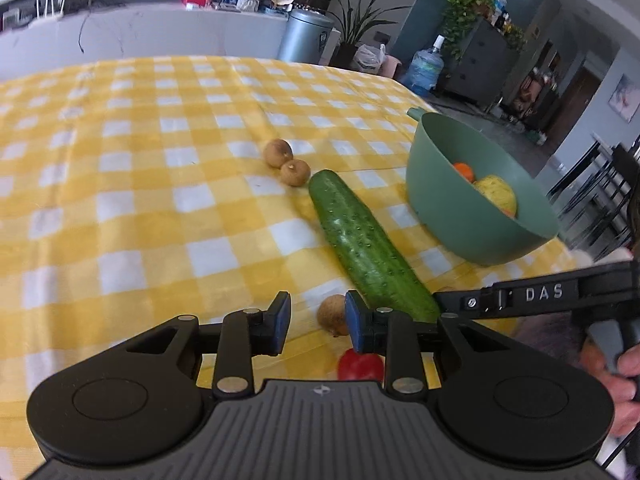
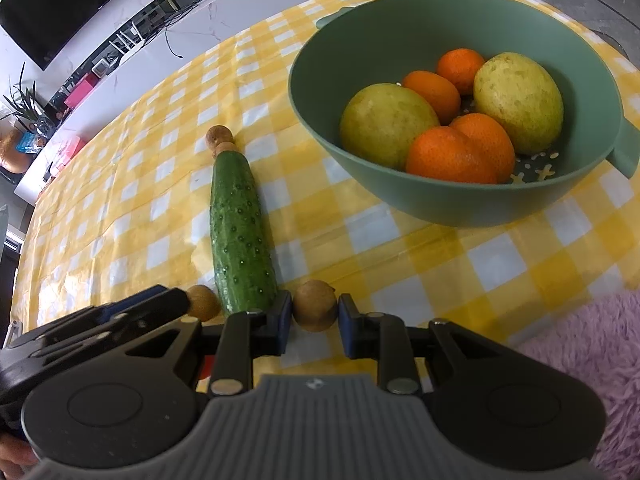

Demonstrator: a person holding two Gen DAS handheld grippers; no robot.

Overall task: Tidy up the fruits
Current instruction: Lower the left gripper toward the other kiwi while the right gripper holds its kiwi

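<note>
A green bowl [image 2: 400,196] holds two yellow-green pears [image 2: 518,100] and several oranges [image 2: 448,156]; it also shows in the left wrist view [image 1: 460,216]. A cucumber [image 2: 240,232] lies left of it, seen too in the left wrist view [image 1: 368,248]. Two brown longans [image 1: 286,162] lie past its far end. My right gripper [image 2: 314,314] is open around a brown longan [image 2: 316,306] on the cloth, with small gaps at both pads. My left gripper [image 1: 318,322] is open and empty, next to another longan [image 1: 334,314].
A red fruit piece [image 1: 360,366] lies under my left gripper. The yellow checked tablecloth [image 1: 140,184] covers the table. A pink fluffy sleeve [image 2: 592,360] is at the right. The right gripper's arm [image 1: 540,296] crosses just beyond the cucumber's near end.
</note>
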